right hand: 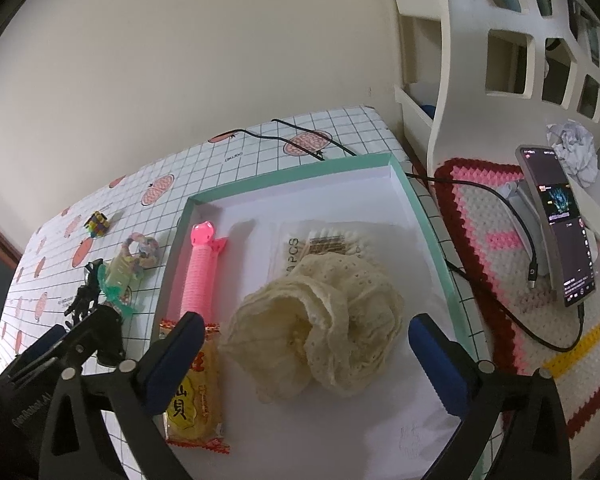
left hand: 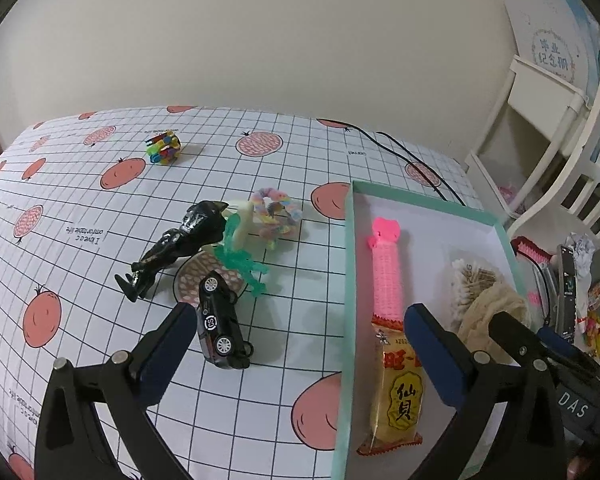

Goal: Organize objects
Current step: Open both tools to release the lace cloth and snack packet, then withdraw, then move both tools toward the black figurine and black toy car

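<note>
Widest of all, the surface [left hand: 100, 208] under its white grid cloth printed with pink pomegranates fills the left wrist view. On its right part sits the shallow mint-green cardboard box with a white floor [right hand: 404, 184], and that is where the sorted things lie: a cream lace fabric scrunchie [right hand: 320, 320] in the middle, a clear packet of cotton swabs [right hand: 324, 240] just behind and partly under it, a knitted pink tube toy with a glossy pink head [right hand: 202, 268] along the left wall, and a yellow rice-cracker packet with red edges [right hand: 194, 396] touching its near end.

The left hand-held gripper [left hand: 300, 344] hangs released, jaws spread wide, one blue pad over the cloth, the other over the box. The right hand-held gripper [right hand: 306, 356] is released too, jaws apart either side of the scrunchie, pads not pressing it.

Outside the box, on the cloth: a black caped action figure [left hand: 172, 248] lying down, a black toy car [left hand: 220, 324] tipped on its side just beside the left pad, a translucent green plastic figure [left hand: 240, 260] against the caped one, a pastel bead bracelet [left hand: 276, 212], and well apart, a small multicoloured block cluster [left hand: 163, 147].
</note>
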